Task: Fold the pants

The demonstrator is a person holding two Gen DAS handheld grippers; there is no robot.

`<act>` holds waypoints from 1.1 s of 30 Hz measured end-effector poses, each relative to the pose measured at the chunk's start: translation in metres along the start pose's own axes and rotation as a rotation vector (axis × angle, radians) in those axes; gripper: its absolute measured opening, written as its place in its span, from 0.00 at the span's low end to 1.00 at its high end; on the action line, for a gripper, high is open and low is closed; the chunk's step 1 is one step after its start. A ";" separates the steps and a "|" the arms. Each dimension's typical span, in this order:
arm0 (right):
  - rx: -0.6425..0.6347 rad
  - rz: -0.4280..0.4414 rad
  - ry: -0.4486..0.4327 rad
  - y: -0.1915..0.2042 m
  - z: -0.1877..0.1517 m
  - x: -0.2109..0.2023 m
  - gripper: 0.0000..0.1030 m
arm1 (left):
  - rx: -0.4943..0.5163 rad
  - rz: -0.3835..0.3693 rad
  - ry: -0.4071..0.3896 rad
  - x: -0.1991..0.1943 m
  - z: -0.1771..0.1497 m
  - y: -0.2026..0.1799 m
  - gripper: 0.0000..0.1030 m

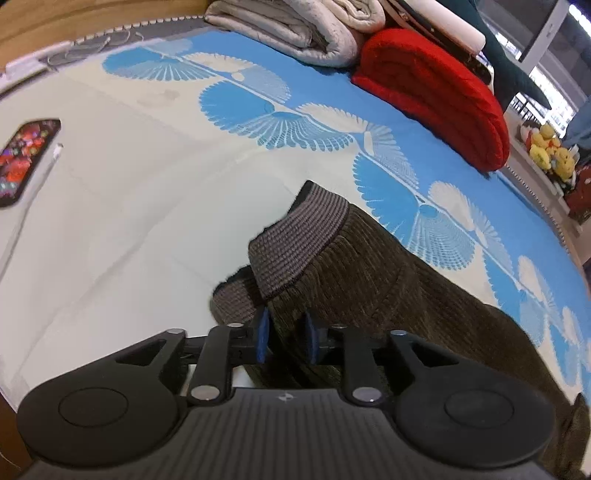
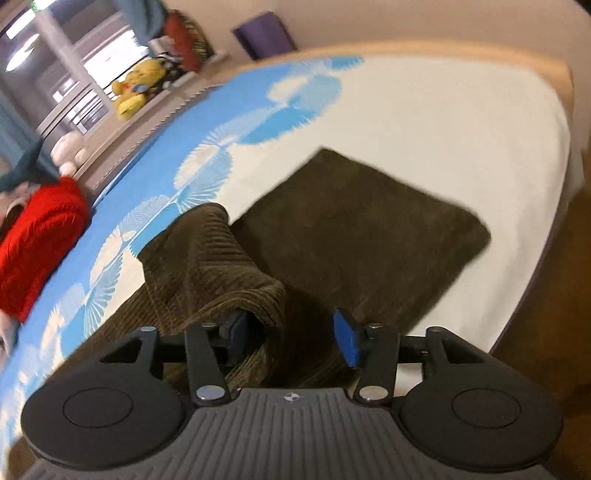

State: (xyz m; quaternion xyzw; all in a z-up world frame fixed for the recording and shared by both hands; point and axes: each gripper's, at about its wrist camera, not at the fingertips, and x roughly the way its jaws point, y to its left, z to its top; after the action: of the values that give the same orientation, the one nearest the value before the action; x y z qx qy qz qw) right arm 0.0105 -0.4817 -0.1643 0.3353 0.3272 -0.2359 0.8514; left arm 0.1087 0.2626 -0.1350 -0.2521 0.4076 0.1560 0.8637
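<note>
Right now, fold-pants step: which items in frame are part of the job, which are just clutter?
Job:
- brown corduroy pants, waistband end
- left gripper, jaws apart around the fabric
- right gripper, jaws apart

Clutter:
- red blanket
- grey folded bedding
- phone
- yellow plush toys
- bed sheet, only the work surface

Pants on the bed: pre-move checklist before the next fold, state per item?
1. Left gripper released: cannot tell; jaws stand part open with pants fabric between them, pad contact unclear.
2. Right gripper released: ok; jaws stand wide, cloth bunched against one pad only.
3. Waistband lying flat: not ok; it is raised and curled over.
4. Folded section flat on the bed sheet: ok, though blurred.
5. Phone apart from the pants: ok.
6. Red blanket apart from the pants: ok.
</note>
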 end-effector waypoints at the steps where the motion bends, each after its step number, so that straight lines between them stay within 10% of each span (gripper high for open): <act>1: -0.035 -0.018 -0.005 0.002 -0.001 -0.001 0.60 | -0.013 -0.024 0.012 0.002 -0.001 0.000 0.48; 10: -0.351 -0.110 -0.037 0.043 -0.012 0.004 0.60 | -0.004 -0.090 0.073 0.012 -0.014 -0.015 0.62; 21: -1.080 -0.131 -0.146 0.127 -0.064 0.011 0.71 | 0.038 -0.067 0.091 0.027 -0.022 -0.031 0.70; 24: -1.247 -0.156 -0.105 0.142 -0.077 0.026 0.55 | 0.028 -0.069 0.097 0.029 -0.022 -0.028 0.71; 33: -1.125 0.083 -0.008 0.130 -0.069 0.000 0.58 | 0.014 -0.048 0.088 0.032 -0.022 -0.030 0.71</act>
State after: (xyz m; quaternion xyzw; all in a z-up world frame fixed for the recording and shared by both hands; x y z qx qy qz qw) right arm 0.0638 -0.3453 -0.1484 -0.1585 0.3858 0.0070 0.9089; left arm 0.1288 0.2278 -0.1627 -0.2623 0.4401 0.1213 0.8502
